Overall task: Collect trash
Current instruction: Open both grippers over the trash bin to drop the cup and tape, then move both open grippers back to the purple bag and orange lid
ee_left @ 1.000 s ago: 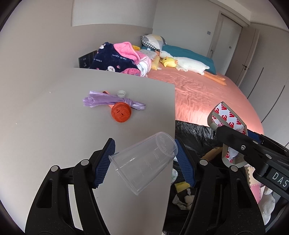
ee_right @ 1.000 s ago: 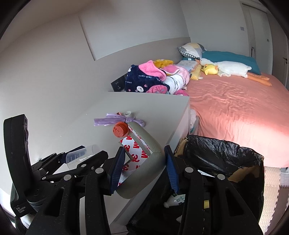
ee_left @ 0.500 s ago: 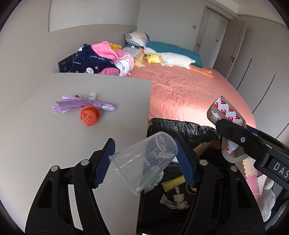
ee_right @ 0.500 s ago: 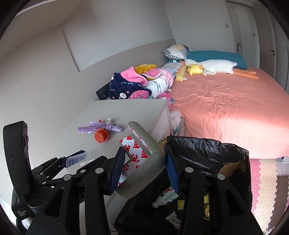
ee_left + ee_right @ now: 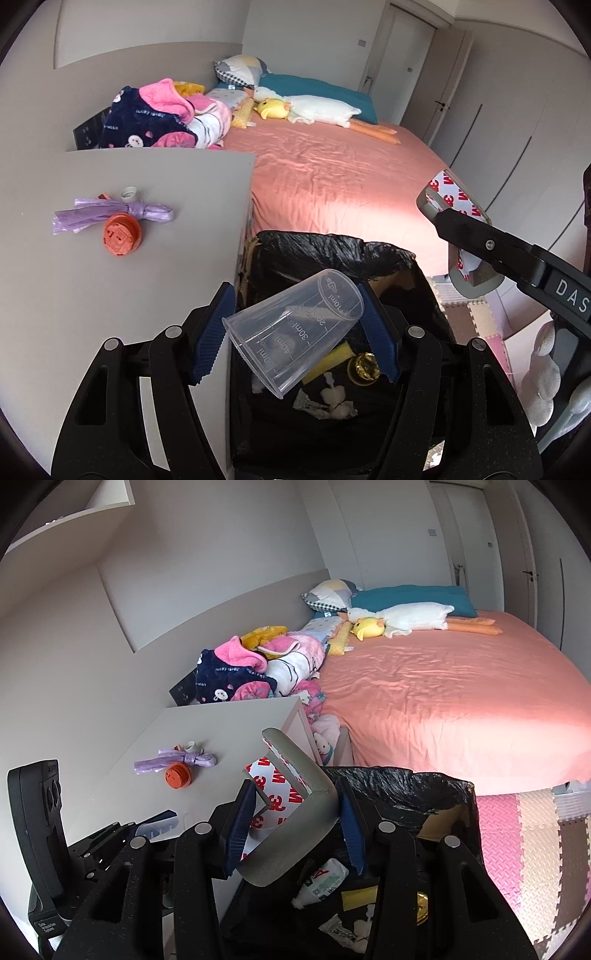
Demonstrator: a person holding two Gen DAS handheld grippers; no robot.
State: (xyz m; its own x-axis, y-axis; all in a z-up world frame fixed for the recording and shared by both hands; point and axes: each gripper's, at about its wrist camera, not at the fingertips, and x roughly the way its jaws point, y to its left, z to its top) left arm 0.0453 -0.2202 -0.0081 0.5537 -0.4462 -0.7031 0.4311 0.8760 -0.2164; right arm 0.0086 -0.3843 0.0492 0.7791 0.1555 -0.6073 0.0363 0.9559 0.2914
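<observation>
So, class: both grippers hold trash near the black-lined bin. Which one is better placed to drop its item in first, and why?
Probably the left gripper: its clear measuring cup hangs right over the bin opening. The right gripper, holding the grey corner guard, looks nearer the rim beside the table.

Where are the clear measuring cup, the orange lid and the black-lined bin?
clear measuring cup point(image 5: 295, 328), left wrist view, on its marked side wall.
orange lid point(image 5: 121, 235), left wrist view, on its round top face.
black-lined bin point(image 5: 314, 245), left wrist view, on the far rim of its liner.
</observation>
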